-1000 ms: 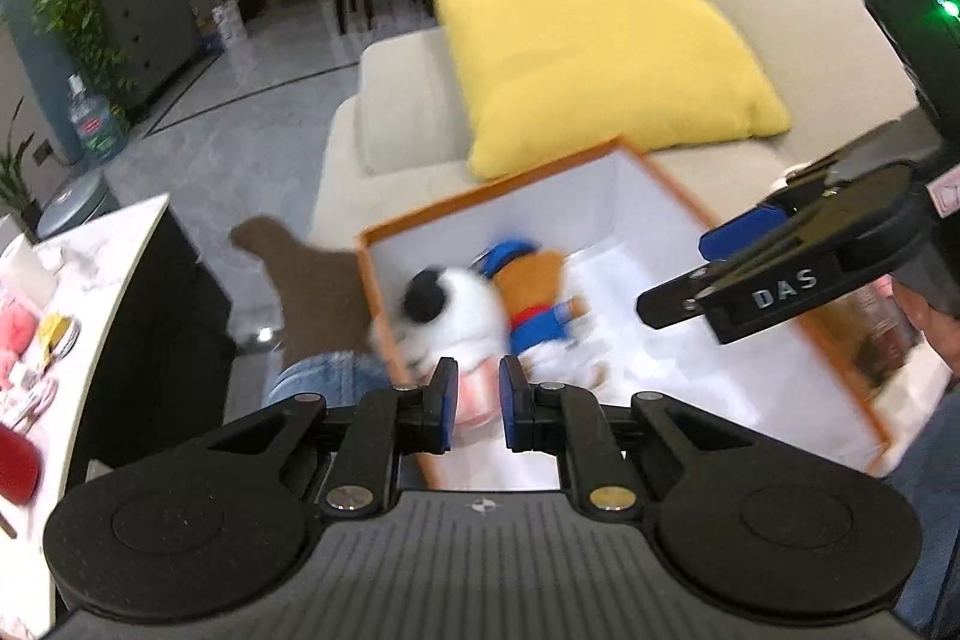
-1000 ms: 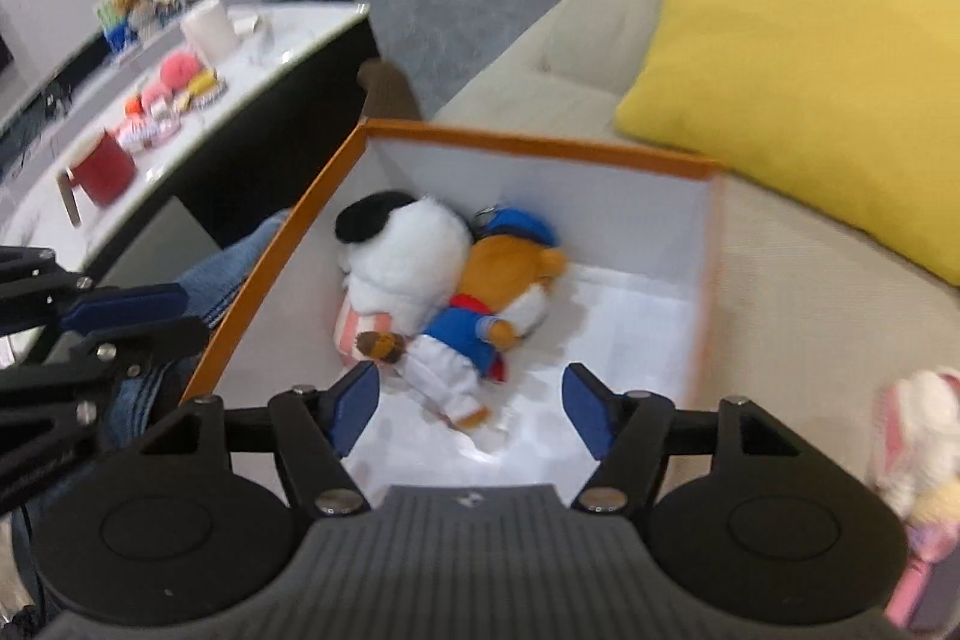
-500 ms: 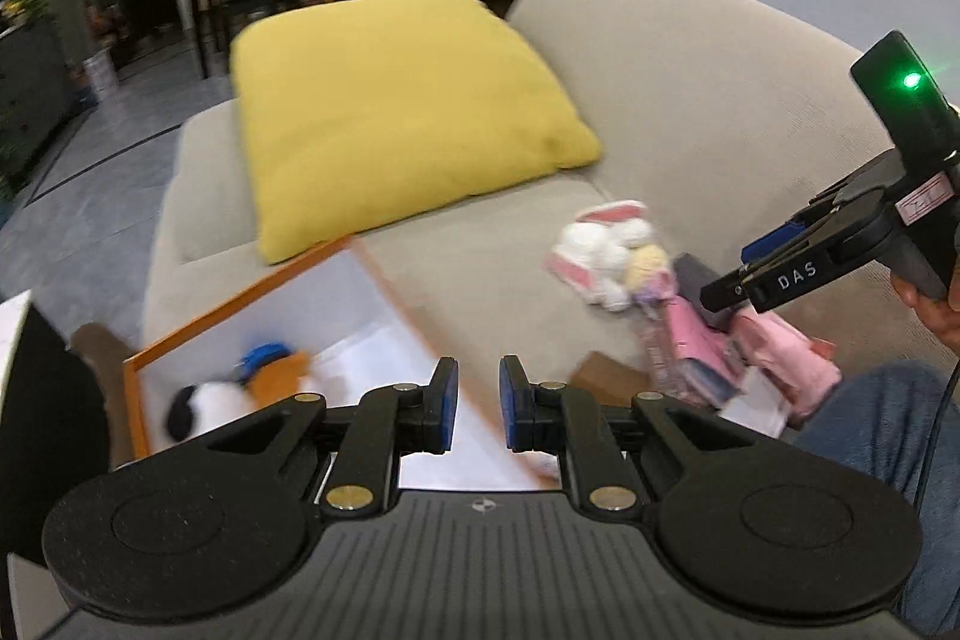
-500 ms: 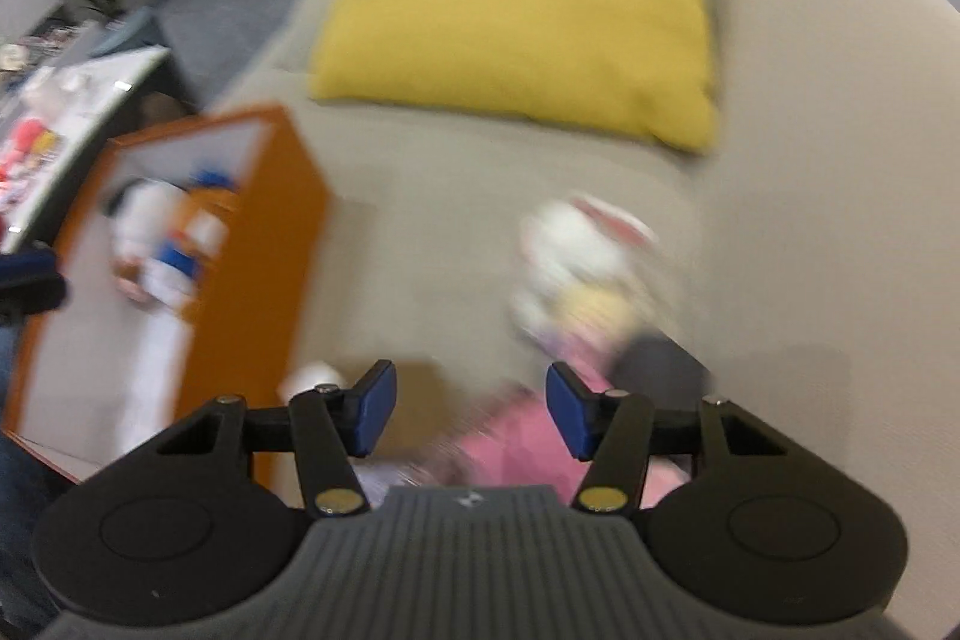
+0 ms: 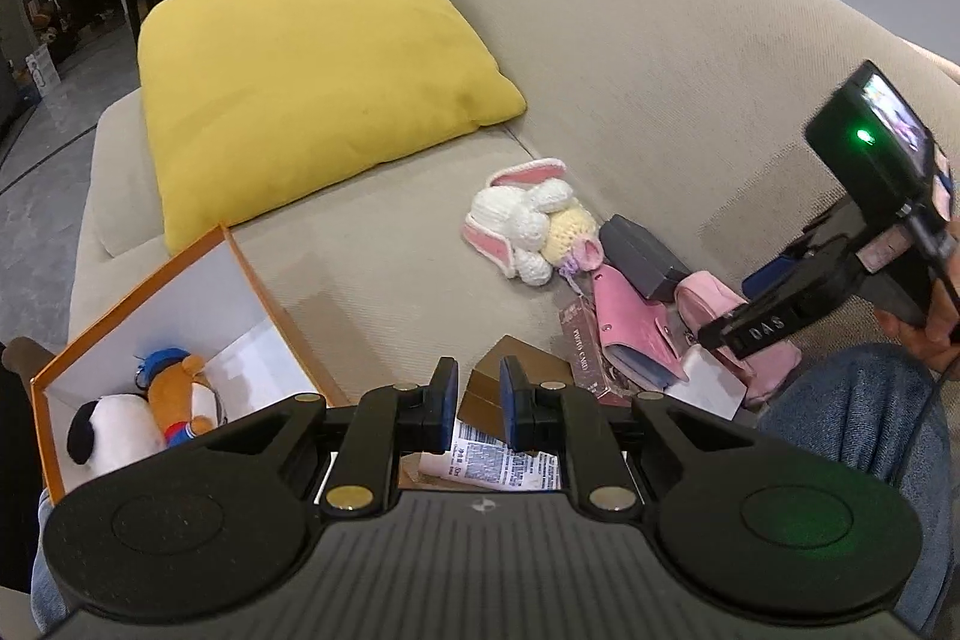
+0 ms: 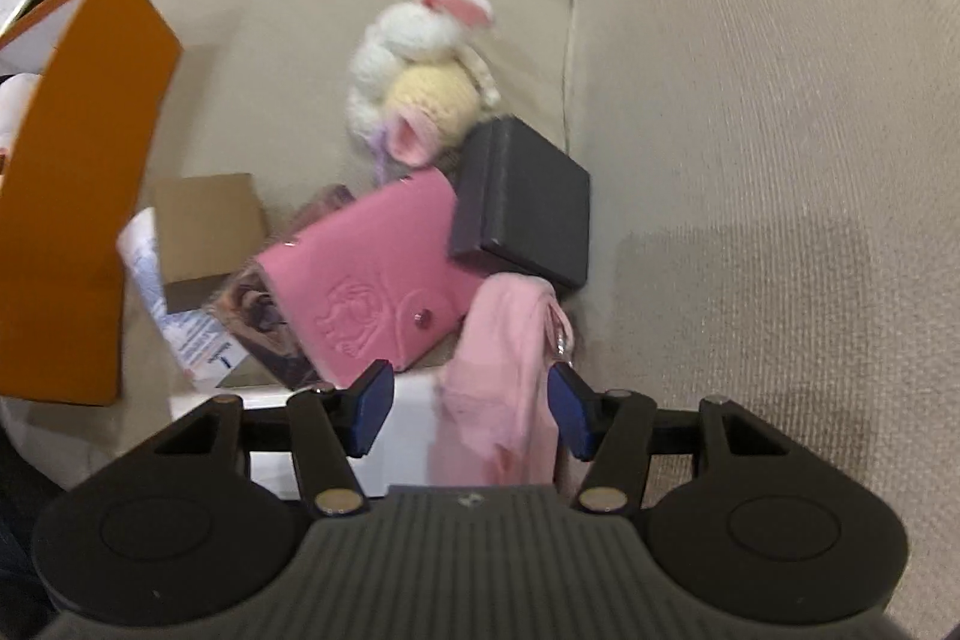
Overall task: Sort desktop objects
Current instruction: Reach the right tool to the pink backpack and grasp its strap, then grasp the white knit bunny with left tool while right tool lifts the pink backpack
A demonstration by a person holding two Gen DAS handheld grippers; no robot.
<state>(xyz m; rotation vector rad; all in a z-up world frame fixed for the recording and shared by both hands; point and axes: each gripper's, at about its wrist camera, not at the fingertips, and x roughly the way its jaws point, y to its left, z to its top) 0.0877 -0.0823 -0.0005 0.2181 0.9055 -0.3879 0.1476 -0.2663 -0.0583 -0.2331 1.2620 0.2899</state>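
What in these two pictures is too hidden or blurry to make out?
- White printed paper: left wrist view, text too small, partly behind the left gripper.
- Crocheted white rabbit: right wrist view, face motion-blurred.
- Orange cardboard box: right wrist view, its raised wall hides the contents.

Soft indoor daylight on my two fisheye views, the right one smeared.

Past my left jaws the sofa is evenly lit and sharp, and the room beyond the yellow cushion falls dim. Ahead of my right jaws the crocheted rabbit is blurred, perhaps from motion. A broad shadow darkens the fabric right of them. Edges bow and corners go black.
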